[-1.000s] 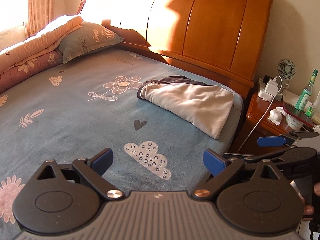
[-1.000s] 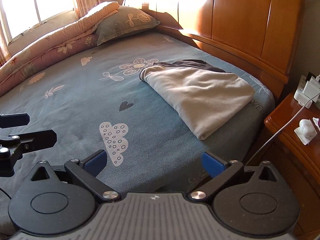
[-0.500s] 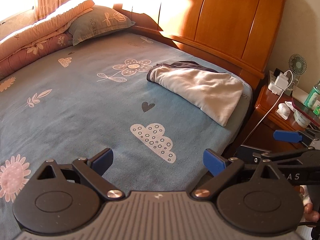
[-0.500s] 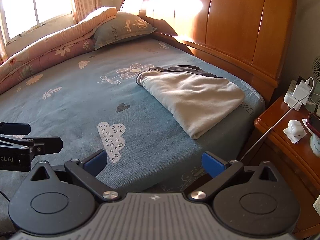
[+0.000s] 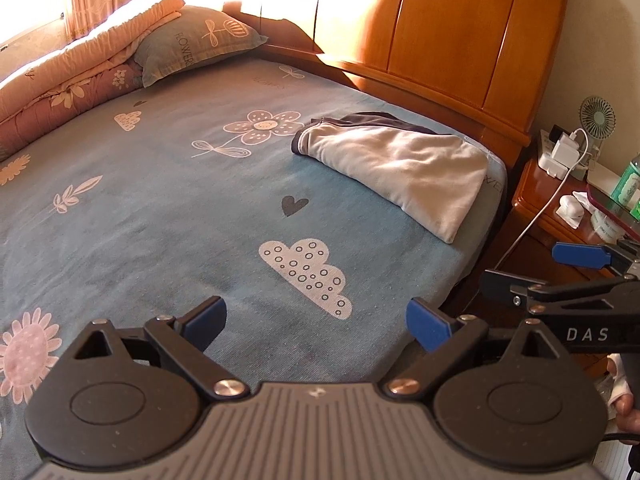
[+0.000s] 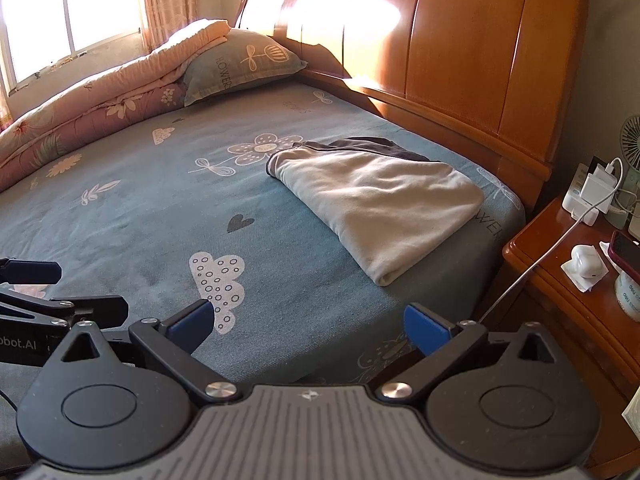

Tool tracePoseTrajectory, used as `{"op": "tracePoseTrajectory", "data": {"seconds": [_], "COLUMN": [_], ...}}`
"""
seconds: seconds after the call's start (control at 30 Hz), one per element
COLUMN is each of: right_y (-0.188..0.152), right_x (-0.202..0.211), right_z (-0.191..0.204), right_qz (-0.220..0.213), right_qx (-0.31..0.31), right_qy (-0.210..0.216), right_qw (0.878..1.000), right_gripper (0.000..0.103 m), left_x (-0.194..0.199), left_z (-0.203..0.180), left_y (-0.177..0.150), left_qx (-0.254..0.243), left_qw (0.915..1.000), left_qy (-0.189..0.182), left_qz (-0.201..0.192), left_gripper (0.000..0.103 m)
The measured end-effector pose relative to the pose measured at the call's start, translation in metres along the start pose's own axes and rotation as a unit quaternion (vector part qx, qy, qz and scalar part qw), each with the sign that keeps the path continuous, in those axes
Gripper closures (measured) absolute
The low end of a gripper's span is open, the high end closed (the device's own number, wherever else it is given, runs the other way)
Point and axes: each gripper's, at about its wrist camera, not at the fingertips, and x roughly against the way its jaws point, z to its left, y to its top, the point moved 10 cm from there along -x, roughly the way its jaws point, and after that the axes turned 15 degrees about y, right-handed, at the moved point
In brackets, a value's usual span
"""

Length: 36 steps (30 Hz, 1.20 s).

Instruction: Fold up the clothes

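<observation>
Folded garment (image 6: 380,208) lies well beyond both wide-spread, empty hand-held grippers (image 5: 316,322) (image 6: 306,320).

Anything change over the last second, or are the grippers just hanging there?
Both grippers pulled back from the folded garment, which now looks farther off in each wrist view. Left gripper and right gripper stayed open and empty. The garment stayed folded on the bed.
</observation>
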Motion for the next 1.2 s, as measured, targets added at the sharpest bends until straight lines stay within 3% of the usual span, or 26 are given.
{"op": "tracePoseTrajectory", "data": {"seconds": [0.6,1.2], "right_y": [-0.005,-0.005], "right_x": [-0.012,-0.015], "right_z": [-0.003,0.001], "right_qz": [0.011,0.014], "right_qx": [0.003,0.012], "right_qy": [-0.01,0.006], "right_qw": [1.0,1.0], "right_gripper": [0.0,0.0], "left_x": [-0.008,-0.009], "left_z": [0.004,0.006], "left_y": [-0.004,-0.006], "left_qx": [0.014,0.02], "left_qw": [0.9998,0.9996], "left_qy": [0.004,0.011], "left_qz": [0.012,0.015], "left_gripper": [0.007,0.007]}}
